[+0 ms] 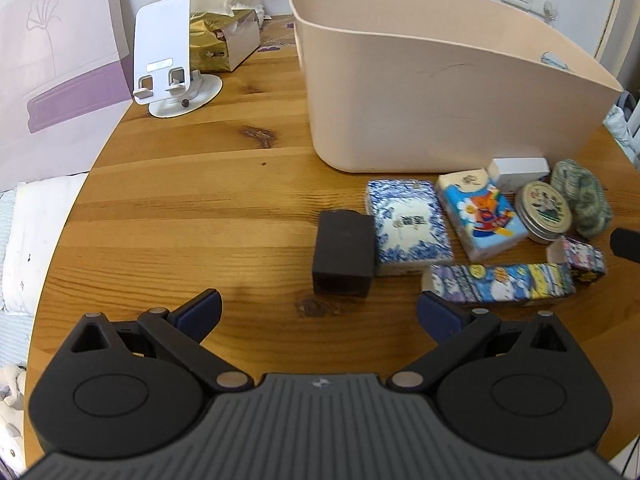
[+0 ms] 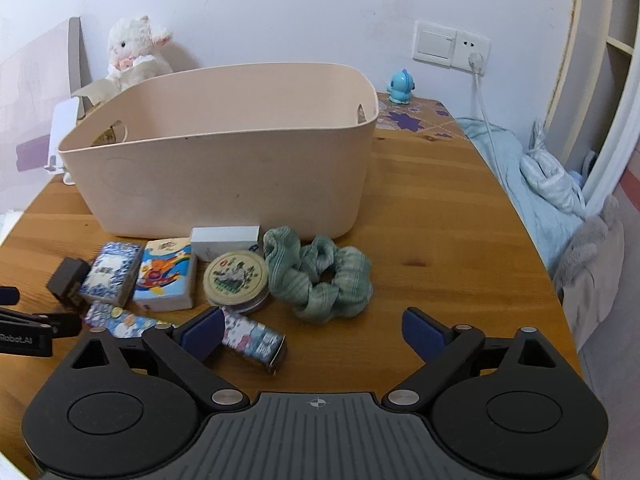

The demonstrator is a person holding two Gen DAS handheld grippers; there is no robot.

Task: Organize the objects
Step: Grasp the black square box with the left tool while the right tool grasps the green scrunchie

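Observation:
A beige plastic bin [image 1: 420,92] [image 2: 224,160] stands on the round wooden table [image 1: 192,208]. In front of it lie a black box [image 1: 344,256], a blue-white tissue pack [image 1: 408,224], a cartoon tissue pack [image 1: 480,216], a round tin [image 2: 236,278], a white box [image 2: 224,240], a green scrunchie [image 2: 320,280], a long patterned box [image 1: 500,282] and a small patterned box [image 2: 254,338]. My left gripper [image 1: 320,314] is open and empty, just short of the black box. My right gripper [image 2: 312,330] is open and empty, near the small patterned box and scrunchie.
A white phone stand [image 1: 168,64] and a tissue box [image 1: 228,40] sit at the table's far left. A plush toy [image 2: 136,52] sits behind the bin. A blue figurine [image 2: 402,88] stands far right. A bed with blue bedding [image 2: 540,192] lies right of the table.

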